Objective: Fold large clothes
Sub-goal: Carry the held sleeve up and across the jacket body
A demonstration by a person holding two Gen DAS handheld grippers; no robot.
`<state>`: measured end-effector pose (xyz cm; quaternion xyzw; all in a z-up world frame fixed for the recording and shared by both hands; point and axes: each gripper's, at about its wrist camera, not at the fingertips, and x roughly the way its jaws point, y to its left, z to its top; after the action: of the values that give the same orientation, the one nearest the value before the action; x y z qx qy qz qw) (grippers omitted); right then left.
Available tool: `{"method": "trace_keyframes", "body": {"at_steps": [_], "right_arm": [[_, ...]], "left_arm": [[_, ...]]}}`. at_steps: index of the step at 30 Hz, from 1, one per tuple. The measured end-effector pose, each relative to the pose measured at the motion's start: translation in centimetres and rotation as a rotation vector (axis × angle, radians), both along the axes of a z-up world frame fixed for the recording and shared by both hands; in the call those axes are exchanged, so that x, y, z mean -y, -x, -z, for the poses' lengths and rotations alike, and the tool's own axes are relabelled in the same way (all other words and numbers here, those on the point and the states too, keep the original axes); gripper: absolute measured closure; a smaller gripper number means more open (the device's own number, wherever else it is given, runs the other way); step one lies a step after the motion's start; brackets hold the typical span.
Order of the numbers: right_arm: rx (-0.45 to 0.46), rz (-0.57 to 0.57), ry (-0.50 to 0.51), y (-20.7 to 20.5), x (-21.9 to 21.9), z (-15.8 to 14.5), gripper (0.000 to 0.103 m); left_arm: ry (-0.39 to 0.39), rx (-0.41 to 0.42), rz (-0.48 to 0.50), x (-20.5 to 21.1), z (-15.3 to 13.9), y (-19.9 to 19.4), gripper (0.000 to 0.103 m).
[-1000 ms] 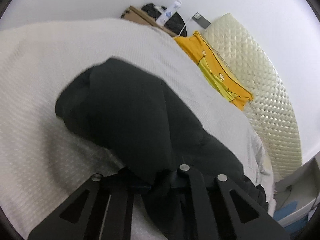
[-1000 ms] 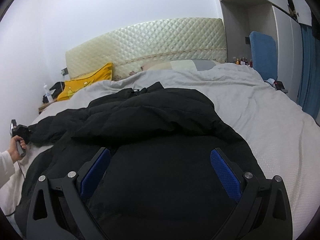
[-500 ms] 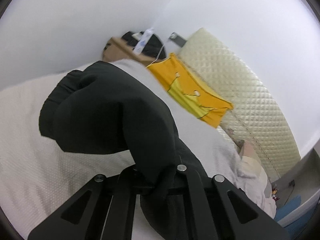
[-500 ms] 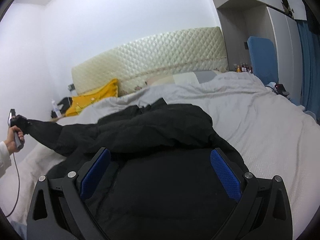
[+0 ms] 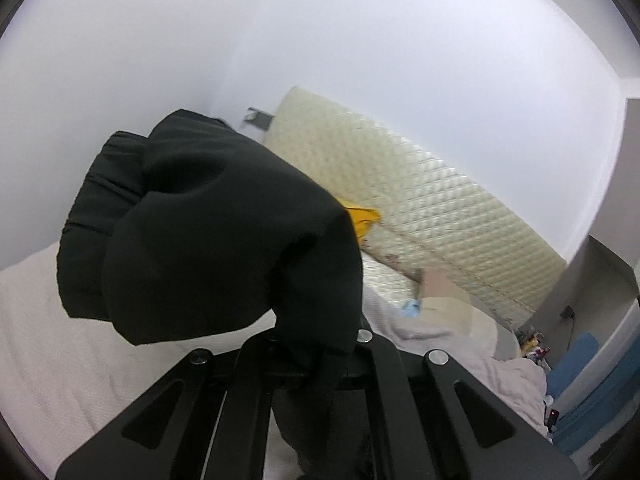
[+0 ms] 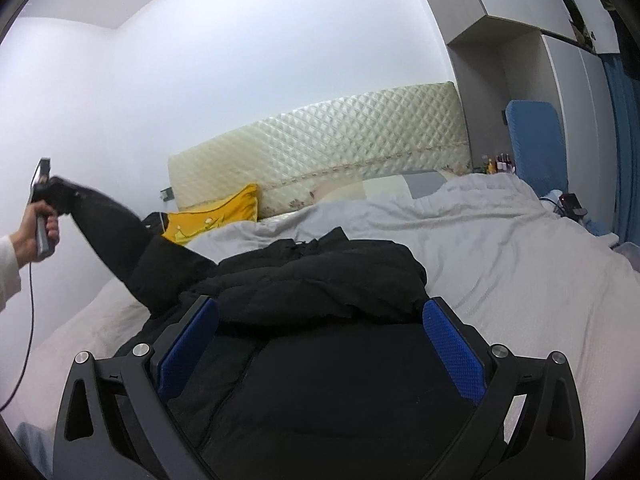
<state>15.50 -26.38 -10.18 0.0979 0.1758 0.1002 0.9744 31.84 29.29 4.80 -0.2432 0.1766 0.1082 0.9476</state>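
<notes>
A large black padded jacket [image 6: 320,320] lies crumpled on the bed [image 6: 520,272]. My left gripper [image 5: 316,364] is shut on the jacket's sleeve [image 5: 208,240] near the cuff and holds it high in the air. In the right wrist view the left gripper [image 6: 44,196] shows at the far left, with the sleeve [image 6: 116,232] stretched up to it from the jacket body. My right gripper [image 6: 320,336] is open and empty, its blue pads [image 6: 456,356] wide apart just above the jacket's lower body.
A yellow pillow [image 6: 216,216] lies at the head of the bed before a cream quilted headboard [image 6: 320,152]. A white wall is on the left. A blue chair [image 6: 536,140] and grey cupboards [image 6: 520,60] stand at the right.
My left gripper has lifted the sleeve from the bed up into the air and swung toward the headboard. My right gripper has stayed open over the jacket.
</notes>
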Motion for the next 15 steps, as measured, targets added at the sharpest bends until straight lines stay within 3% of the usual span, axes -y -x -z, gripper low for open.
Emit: {"method": "trace_keyframes", "body": {"at_steps": [9, 15], "right_arm": [[0.048, 0.007, -0.006, 1.3, 2.2, -1.1, 0.0], [0.05, 0.022, -0.041, 2.3, 4.1, -1.5, 0.0]], "left_arm": [[-0.098, 0.017, 0.117, 8.8, -3.7, -0.6, 0.099], [-0.169, 0.025, 0.188, 15.0, -3.9, -1.0, 0.099]]}}
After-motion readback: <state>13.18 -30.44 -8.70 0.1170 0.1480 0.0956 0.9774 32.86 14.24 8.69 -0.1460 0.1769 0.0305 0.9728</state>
